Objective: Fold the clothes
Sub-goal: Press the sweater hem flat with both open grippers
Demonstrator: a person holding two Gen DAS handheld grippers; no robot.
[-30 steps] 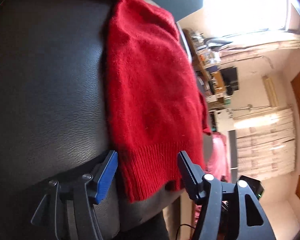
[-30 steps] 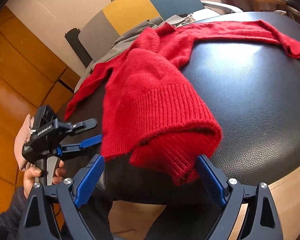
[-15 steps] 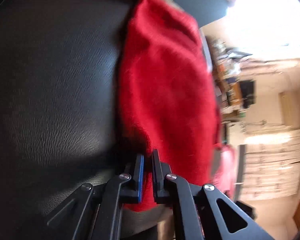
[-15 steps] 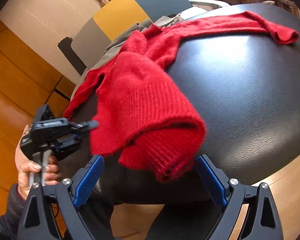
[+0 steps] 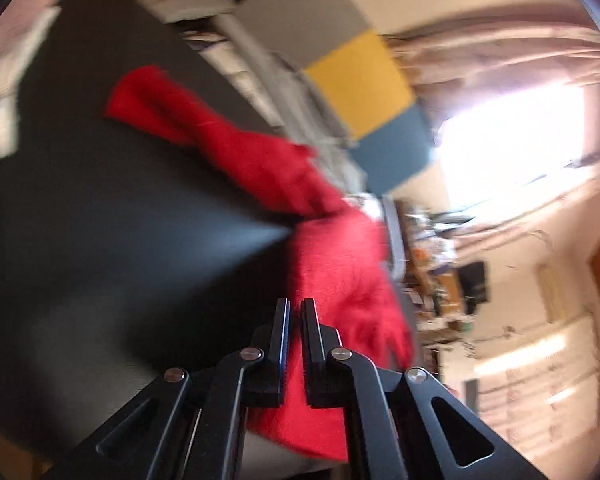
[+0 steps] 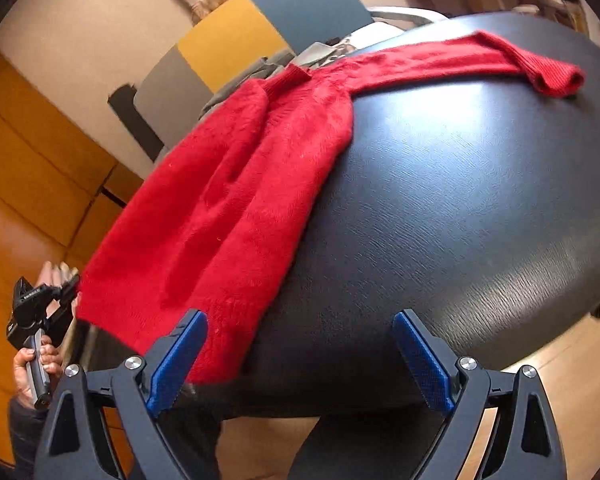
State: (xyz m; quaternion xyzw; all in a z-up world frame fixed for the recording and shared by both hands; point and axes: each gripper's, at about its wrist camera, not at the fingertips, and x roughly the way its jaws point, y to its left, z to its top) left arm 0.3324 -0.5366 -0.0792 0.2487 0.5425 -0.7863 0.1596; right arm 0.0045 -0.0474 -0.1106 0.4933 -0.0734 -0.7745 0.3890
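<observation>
Left gripper (image 5: 295,316) clamped on sweater (image 6: 236,200) hem at 7 o'clock; right gripper (image 6: 300,356) wide open, holding nothing. Risk: knit slipping off table (image 6: 460,208) edge under one-sided pull.

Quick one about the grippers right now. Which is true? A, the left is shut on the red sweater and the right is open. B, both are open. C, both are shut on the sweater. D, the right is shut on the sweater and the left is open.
A: the left gripper has its fingers closed on the red sweater's hem, while the right gripper is spread wide with nothing clamped.
</observation>
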